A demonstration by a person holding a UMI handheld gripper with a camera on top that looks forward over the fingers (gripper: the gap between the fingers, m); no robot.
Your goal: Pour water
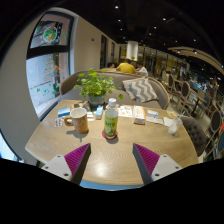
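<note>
Nothing was poured yet: the gripper (112,158) hung back with its fingers spread and empty, well short of the clear plastic bottle with a green label (111,119) standing upright on the round wooden table (120,160). Ceramic mug (78,121) waited beside the bottle. Grasp and pour remained.

claw (110,158) open, fingers apart
</note>
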